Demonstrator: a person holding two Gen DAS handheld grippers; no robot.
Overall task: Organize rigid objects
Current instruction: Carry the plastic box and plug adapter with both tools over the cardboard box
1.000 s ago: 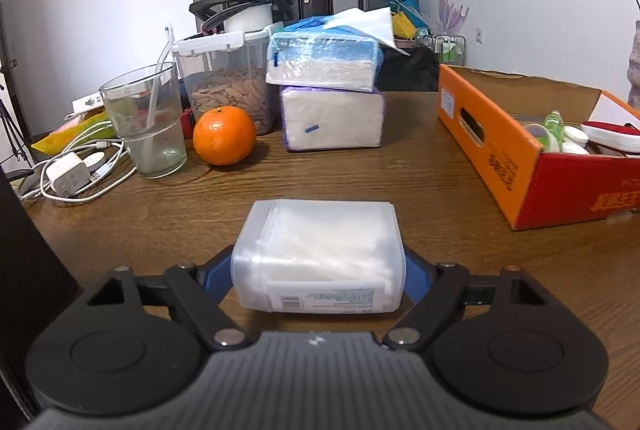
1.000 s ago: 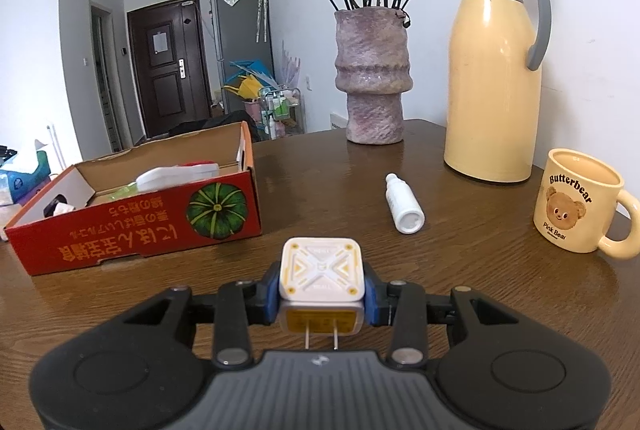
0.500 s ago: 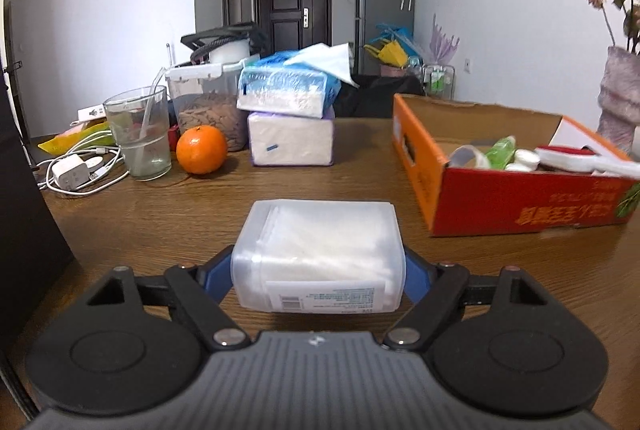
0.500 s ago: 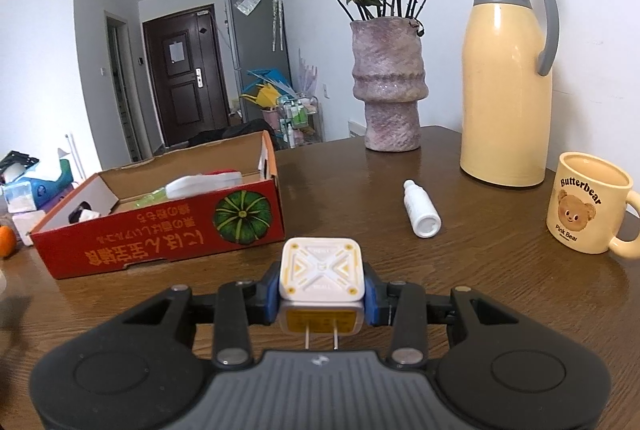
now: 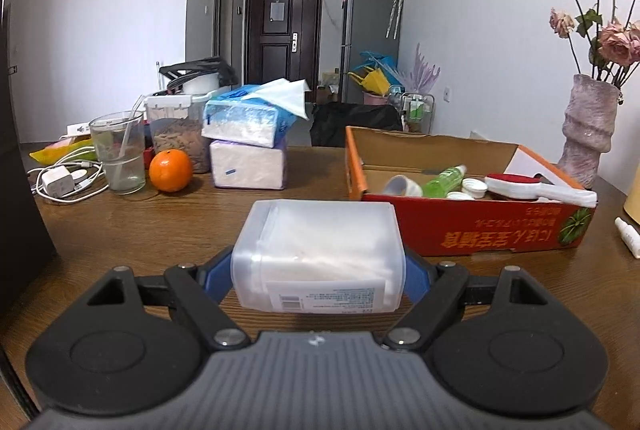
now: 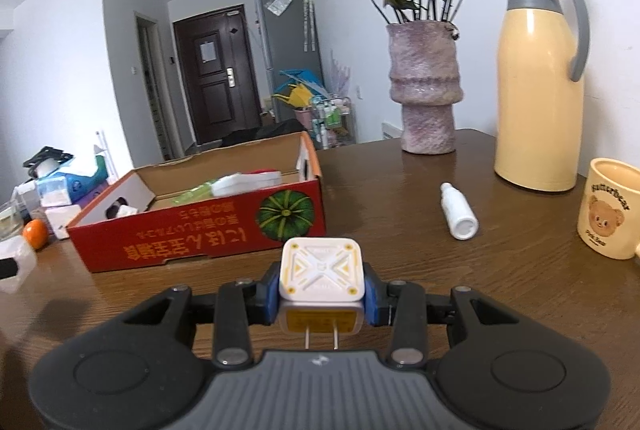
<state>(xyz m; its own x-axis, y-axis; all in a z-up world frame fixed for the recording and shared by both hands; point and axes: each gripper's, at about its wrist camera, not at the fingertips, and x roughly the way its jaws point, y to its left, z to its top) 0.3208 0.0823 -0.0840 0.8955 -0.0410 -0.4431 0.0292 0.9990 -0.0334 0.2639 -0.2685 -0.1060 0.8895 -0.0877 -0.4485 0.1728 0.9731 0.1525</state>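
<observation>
My left gripper (image 5: 318,262) is shut on a translucent plastic box (image 5: 320,250) of white swabs, held above the wooden table in front of the red cardboard box (image 5: 472,230). That open box holds a green bottle (image 5: 444,180), white caps and a red-and-white brush. My right gripper (image 6: 322,294) is shut on a white square charger plug (image 6: 322,270) with yellow marks, its two prongs pointing back at the camera. The red cardboard box (image 6: 192,234) lies ahead and to the left of it. The plastic box (image 6: 14,262) shows at the right wrist view's left edge.
An orange (image 5: 170,170), a glass with a straw (image 5: 118,154), a white charger with cables (image 5: 60,182), tissue packs (image 5: 248,142) and a food container stand at the far left. A small white bottle (image 6: 460,216), a vase (image 6: 426,90), a yellow thermos (image 6: 538,82) and a bear mug (image 6: 610,208) stand at the right.
The left gripper with the plastic box has swung right and risen a little, so the red box now lies straight ahead. The right view has turned slightly left; its grip is unchanged.
</observation>
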